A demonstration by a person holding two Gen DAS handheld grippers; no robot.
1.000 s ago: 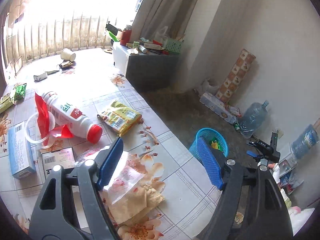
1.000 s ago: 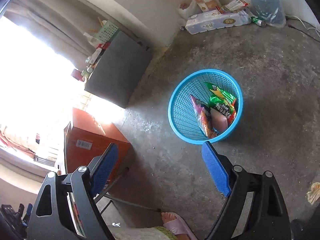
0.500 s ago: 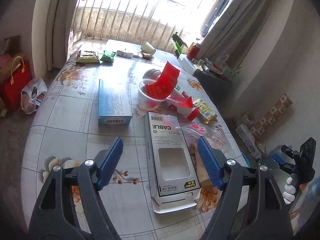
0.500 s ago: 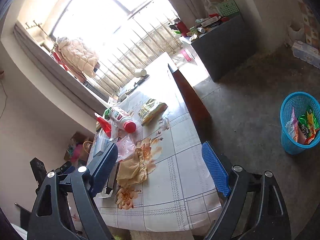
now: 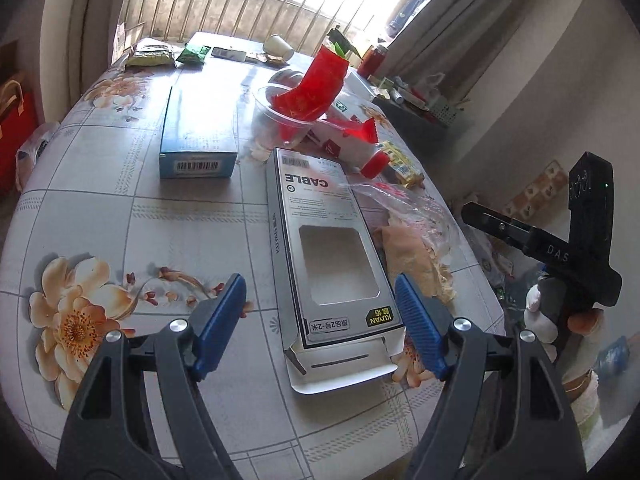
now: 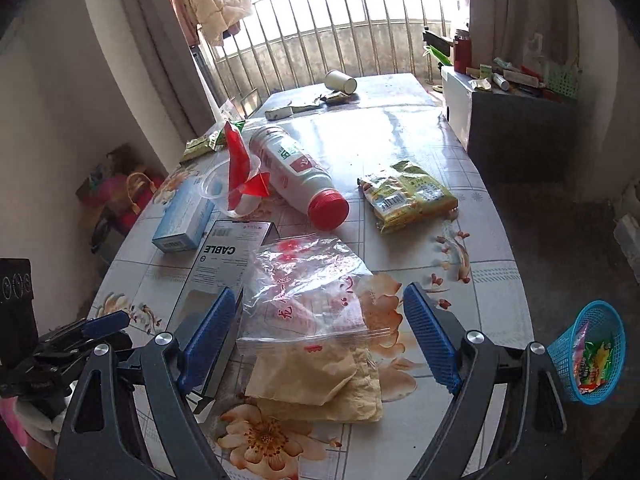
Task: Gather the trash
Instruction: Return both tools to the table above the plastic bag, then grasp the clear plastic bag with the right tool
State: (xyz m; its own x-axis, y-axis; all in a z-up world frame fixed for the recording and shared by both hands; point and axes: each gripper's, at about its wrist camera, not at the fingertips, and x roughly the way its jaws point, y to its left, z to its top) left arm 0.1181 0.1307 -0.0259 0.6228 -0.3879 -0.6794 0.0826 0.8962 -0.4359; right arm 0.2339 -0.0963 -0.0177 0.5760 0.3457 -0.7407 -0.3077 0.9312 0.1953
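Observation:
Trash litters a flower-print table (image 5: 100, 220). My left gripper (image 5: 320, 324) hovers open over the near end of a grey "CABLE" box (image 5: 328, 256), touching nothing. My right gripper (image 6: 320, 336) hangs open above a clear zip bag (image 6: 308, 292) that lies on crumpled brown paper (image 6: 320, 380); its pads grip nothing. Further back lie a white bottle with a red cap (image 6: 300, 176), a yellow-green snack packet (image 6: 408, 196), a blue box (image 5: 196, 136) and a clear cup holding a red wrapper (image 5: 296, 108). The blue trash basket (image 6: 592, 344) stands on the floor at right, holding wrappers.
A paper cup (image 6: 340, 80) and small packets lie at the table's far end by the barred window. A dark cabinet (image 6: 516, 128) with clutter stands right of the table. Bags (image 6: 124, 188) sit on the floor at left. The other gripper and a hand (image 5: 560, 312) show at right.
Both grippers swung from the floor and basket side onto the table. The left came down over the CABLE box; the right rolled round and now faces the zip bag. Both stayed open.

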